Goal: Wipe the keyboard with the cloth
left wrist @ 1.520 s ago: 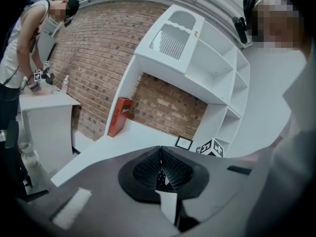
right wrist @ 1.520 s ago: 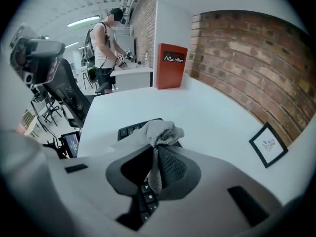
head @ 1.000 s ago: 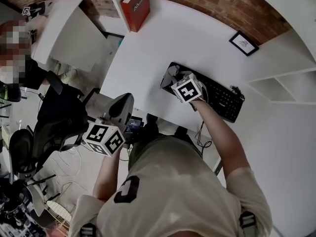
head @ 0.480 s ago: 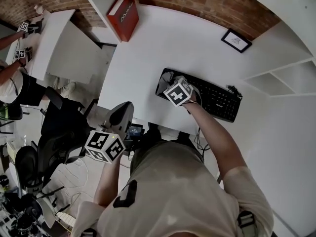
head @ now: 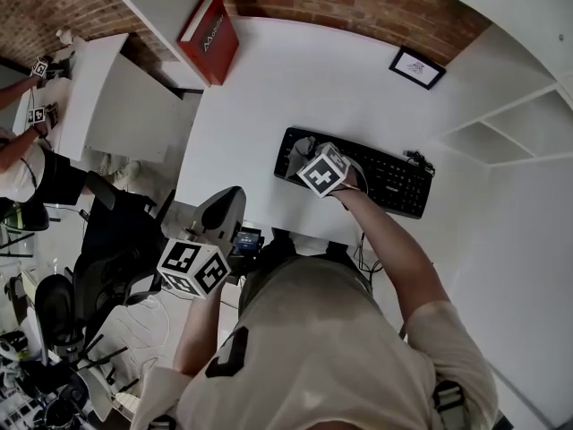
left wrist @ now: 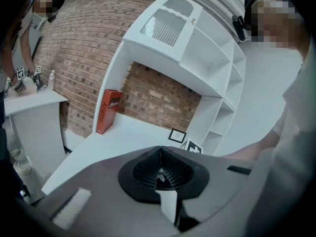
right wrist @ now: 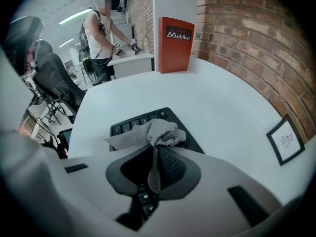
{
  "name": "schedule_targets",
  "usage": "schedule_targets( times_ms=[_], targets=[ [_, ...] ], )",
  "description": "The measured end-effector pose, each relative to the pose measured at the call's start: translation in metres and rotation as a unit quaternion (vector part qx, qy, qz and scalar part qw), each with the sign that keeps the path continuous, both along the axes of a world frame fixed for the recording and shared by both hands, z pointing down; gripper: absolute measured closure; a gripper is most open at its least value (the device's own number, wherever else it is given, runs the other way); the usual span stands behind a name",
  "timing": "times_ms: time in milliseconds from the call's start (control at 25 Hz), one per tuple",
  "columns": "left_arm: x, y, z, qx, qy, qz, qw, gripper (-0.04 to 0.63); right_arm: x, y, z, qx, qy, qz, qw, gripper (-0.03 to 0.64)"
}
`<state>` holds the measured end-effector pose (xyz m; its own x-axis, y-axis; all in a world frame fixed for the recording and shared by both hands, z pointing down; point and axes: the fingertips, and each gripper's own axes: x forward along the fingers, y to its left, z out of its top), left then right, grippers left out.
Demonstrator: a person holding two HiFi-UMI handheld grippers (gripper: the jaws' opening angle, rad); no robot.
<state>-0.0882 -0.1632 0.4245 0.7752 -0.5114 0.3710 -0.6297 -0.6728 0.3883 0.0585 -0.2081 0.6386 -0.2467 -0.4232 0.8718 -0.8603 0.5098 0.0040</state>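
Grey cloth (right wrist: pixel 159 131), one piece, crumpled into a soft wad with one flat corner sticking out to the side. It sits on the left end of the one keyboard (head: pixel 395 180), which is black and lies slightly askew near the front edge of the white desk (head: pixel 260 88). In the right gripper view a few rows of dark keys show beyond the wad, and more keys show below the jaws.

You hold two grippers. Your right gripper (right wrist: pixel 156 152) is closed on the cloth. A narrow tail of fabric runs back between the two ribbed jaw pads and is pinched there. The bunched bulk sits just past the jaw tips, over the keys. In the head view this gripper's marker cube hangs above the left half of the keyboard, with your right forearm reaching across the desk edge.

Your left gripper (left wrist: pixel 160 153) has its jaws pressed together with nothing between them. You hold it low, off the near-left corner of the desk and well apart from the keyboard, beside a black office chair (head: pixel 116 240).

Further out stand one red book (head: pixel 210 38), upright at the far-left corner of the desk against the brick wall, and one small framed picture (head: pixel 417 67) at the back, beyond the keyboard's right half.
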Motion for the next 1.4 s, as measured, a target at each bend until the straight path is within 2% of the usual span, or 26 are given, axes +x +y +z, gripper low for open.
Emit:
schedule_targets(
  times_ms=[280, 840, 1400],
  targets=[
    [0.018, 0.008, -0.003, 0.003, 0.000, 0.015, 0.9999, 0.591, 0.021, 0.021, 0.000, -0.006, 0.011, -0.004, 1.000, 0.591],
    [0.055, 0.033, -0.010, 0.010, 0.011, 0.050, 0.9986, 0.591, 0.068, 0.066, 0.002, -0.016, 0.016, 0.022, 0.999, 0.591],
    [0.082, 0.060, -0.009, 0.010, 0.024, 0.074, 0.9969, 0.591, 0.121, 0.114, 0.002, -0.046, 0.051, 0.046, 0.997, 0.591]
  ],
)
